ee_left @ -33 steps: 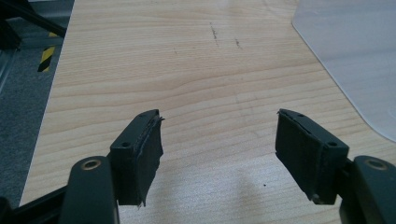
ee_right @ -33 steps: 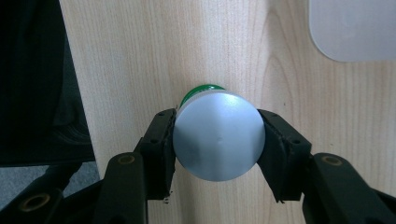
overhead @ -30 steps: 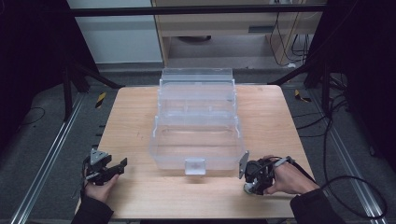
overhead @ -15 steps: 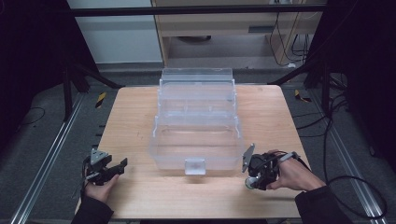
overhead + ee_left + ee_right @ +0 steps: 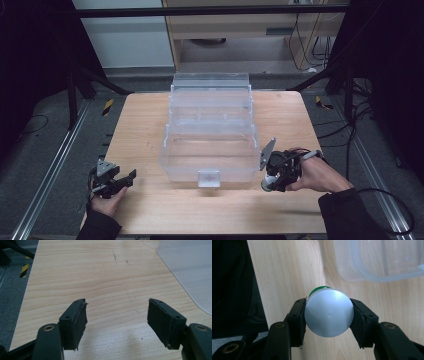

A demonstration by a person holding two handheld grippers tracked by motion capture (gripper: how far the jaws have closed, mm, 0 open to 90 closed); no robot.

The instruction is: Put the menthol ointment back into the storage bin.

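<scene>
Right gripper [image 5: 329,315]: fingers [image 5: 298,315] clenched on a small round object, pale grey-white face toward the camera, a green band showing at its top edge. Probably a capped bottle or jar seen end-on; cannot tell which. Call it the bottle [image 5: 329,312]. The pads bear on opposite sides of the round face, at about its widest line.

Handling, as a judgement: rigid, smooth plastic, likely light. The round, slick wall means it could roll or slip out if the grip drifts off the widest line. The present hold across the full width looks sound; a hold nearer the green end would be less sure.

In the high view the right gripper [image 5: 276,172] sits low over the wooden surface [image 5: 150,115], just beside the front right corner of the clear plastic box [image 5: 210,135]. The bottle [image 5: 267,183] shows as a pale spot at the gripper's near end. Whether it rests on the surface or hangs just above it, cannot tell.

Left gripper [image 5: 117,320]: fingers [image 5: 75,320] released, wide apart, nothing between them, bare wood beneath. A corner of the clear box [image 5: 190,270] lies ahead to one side. In the high view the left gripper [image 5: 117,182] stays near the front left edge, well apart from the box.

The box is open, stepped in tiers, thin-walled and see-through; it looks empty.
</scene>
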